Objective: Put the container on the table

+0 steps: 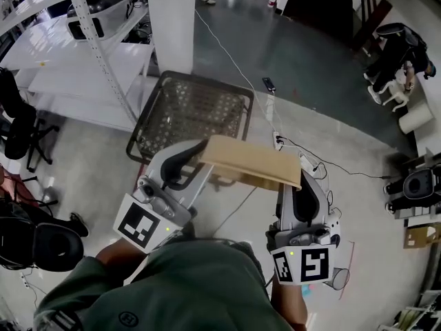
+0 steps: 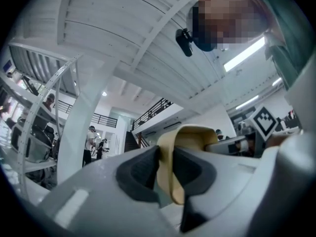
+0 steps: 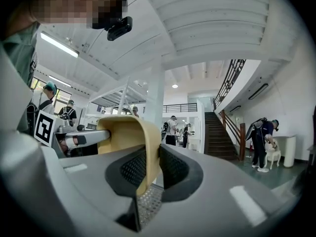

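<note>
While the tan container (image 1: 251, 161) hung above the floor, the left gripper (image 1: 191, 156) and right gripper (image 1: 302, 181) each had fingers pinching an opposite wall. Carrying it well likely called for level, matched hands and firm grips.

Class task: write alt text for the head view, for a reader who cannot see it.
A tan, shallow rectangular container is held above a concrete floor, its ends clamped by the left gripper and right gripper. A dark wire-mesh basket stands beyond it.
</note>
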Available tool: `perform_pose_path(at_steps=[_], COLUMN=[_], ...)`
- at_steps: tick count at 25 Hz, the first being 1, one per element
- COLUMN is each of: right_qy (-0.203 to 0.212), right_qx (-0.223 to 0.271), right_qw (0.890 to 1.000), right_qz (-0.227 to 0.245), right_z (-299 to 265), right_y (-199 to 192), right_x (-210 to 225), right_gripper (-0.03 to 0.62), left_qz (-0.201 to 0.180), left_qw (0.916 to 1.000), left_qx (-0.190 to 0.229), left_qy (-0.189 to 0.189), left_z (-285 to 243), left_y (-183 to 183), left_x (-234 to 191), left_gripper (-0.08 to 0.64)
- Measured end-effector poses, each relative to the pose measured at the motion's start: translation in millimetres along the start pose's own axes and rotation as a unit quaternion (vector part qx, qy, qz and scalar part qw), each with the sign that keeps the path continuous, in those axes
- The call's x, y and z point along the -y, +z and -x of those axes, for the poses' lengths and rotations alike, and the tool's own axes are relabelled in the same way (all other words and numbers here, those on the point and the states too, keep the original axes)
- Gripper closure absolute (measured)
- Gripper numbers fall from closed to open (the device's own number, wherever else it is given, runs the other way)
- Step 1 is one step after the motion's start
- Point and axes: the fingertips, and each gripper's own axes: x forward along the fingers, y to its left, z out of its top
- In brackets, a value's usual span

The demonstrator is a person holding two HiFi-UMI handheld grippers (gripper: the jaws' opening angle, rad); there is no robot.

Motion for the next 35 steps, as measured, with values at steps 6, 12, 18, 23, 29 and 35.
perform_pose_path(at_steps=[6,12,18,23,29,35], right_qy=[0.013,0.044,0.08,0.109,0.137,0.143], right_qx=[-0.002,0.011,0.016,0.014,0.011,0.011], right_qw=[1.0,0.999,0.997,0.994,0.99,0.989], right_qz=[-0.001,-0.013,-0.019,-0.024,-0.025,-0.04], right_z=[-12,-4,11,24,31,14], right_y=[-5,-13,-15,-23,-27,-27], right_x=[10,58,131,197,218,212], right_gripper=[0.538,0.538,0.54,0.538,0.534,0.534], left_qz=[-0.001,-0.026,-0.039,-0.028,-0.029,-0.031], left_qw=[1.0,0.9991,0.9974,0.9957,0.993,0.9927], left_qx=[-0.001,-0.008,-0.016,-0.022,-0.029,-0.033], left_qy=[0.007,0.032,0.059,0.086,0.111,0.112], left_z=[-11,-46,-101,-152,-165,-166], left_y=[-6,-15,-22,-37,-44,-38], left_x=[-5,25,74,115,132,118], left_gripper=[0.494,0.494,0.489,0.491,0.491,0.491])
